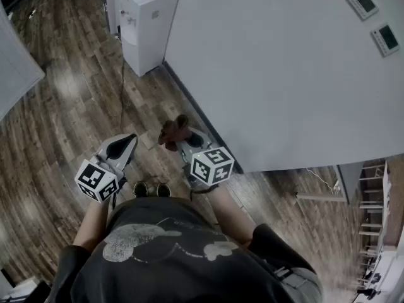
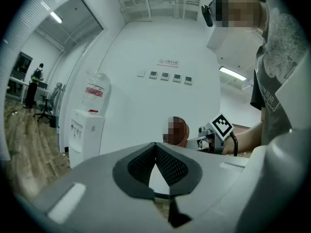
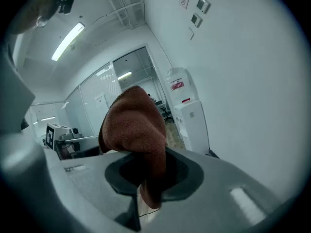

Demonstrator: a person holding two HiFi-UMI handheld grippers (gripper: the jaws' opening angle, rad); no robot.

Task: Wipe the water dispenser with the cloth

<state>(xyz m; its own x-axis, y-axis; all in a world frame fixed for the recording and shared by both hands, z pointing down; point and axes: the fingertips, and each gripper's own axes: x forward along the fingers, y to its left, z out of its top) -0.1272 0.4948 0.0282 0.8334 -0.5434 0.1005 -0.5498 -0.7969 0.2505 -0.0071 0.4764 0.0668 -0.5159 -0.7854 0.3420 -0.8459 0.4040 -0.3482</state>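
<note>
- The cloth (image 3: 138,130) is looking soft, light and limp, a thick brown terry piece that is bunching into a rounded lump above the pinch and trailing a narrow tail below it. In my judgement it is going to fold and drag rather than slide, so it is wanting a firm pinch through a bunched fold, with enough left free to press flat on a panel.
- The right gripper (image 3: 146,171) is clamping its fingers on that bunched middle, and the hold is looking secure. In the head view the cloth (image 1: 173,131) is sitting at centre frame, just above the right gripper (image 1: 187,142).
- The left gripper (image 2: 155,152) is holding nothing; its fingers are meeting at the tips with nothing between them. It is showing left of centre in the head view (image 1: 123,145).
- The water dispenser (image 1: 146,24) is standing at the upper left of the head view, against the wall (image 1: 284,74) on the wood floor (image 1: 63,106), well apart from both grippers. It is a white, boxy, rigid cabinet with a small red item on top, so likely smooth to wipe.
- Wiping is not yet under way, as I am judging it.
</note>
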